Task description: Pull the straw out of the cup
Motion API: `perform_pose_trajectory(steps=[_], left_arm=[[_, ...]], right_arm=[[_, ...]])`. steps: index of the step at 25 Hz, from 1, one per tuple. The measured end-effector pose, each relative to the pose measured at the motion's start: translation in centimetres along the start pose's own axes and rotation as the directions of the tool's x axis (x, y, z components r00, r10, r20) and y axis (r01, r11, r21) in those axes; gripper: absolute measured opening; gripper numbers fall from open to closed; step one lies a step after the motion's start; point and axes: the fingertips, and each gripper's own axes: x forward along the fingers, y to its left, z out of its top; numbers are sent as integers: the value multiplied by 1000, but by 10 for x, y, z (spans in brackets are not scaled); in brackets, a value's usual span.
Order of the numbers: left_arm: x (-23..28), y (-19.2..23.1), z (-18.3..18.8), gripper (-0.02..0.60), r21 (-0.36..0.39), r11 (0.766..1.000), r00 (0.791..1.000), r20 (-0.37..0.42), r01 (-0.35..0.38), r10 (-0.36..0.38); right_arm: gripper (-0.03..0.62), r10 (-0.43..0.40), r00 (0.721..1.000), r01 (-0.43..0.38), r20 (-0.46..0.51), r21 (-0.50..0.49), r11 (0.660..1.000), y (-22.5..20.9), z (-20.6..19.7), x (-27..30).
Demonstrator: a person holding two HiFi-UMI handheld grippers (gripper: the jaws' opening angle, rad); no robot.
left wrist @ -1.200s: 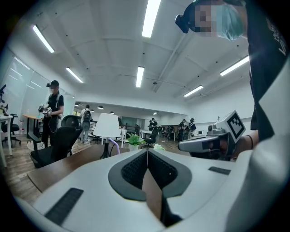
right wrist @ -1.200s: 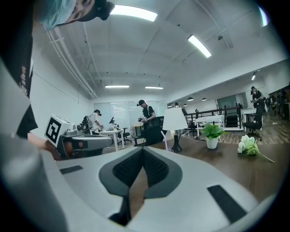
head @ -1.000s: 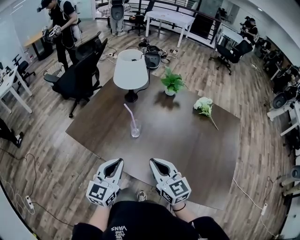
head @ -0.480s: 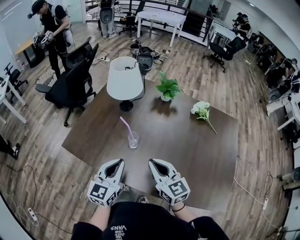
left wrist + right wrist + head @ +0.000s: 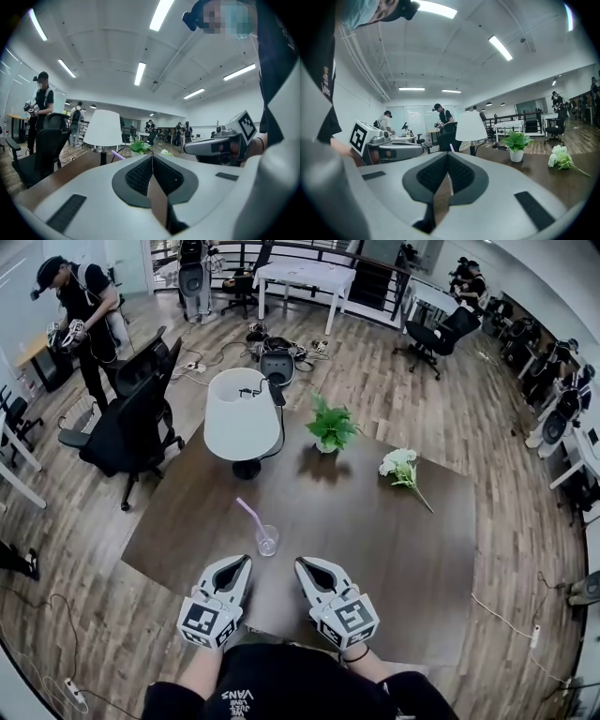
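Cup (image 5: pixel 267 540) only in head view

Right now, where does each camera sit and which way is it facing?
Head view: on the person's head, looking steeply down at the table, cup and straw; shows forearms, left gripper and right gripper.
Left gripper view: on that gripper, looking along its shut jaws at the lamp; right gripper at right.
Right gripper view: on that gripper, along its shut jaws at the lamp; left gripper at left.
Shared: all three show the lamp and plant.
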Motion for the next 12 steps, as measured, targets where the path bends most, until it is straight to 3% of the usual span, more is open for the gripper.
perform_pose_trajectory(steps=[12], left_arm=[[36,23,1,14,15,999,999,-18,52,-52]], right_arm=[[17,-43,999,43,-6,7,999,-17,2,20]])
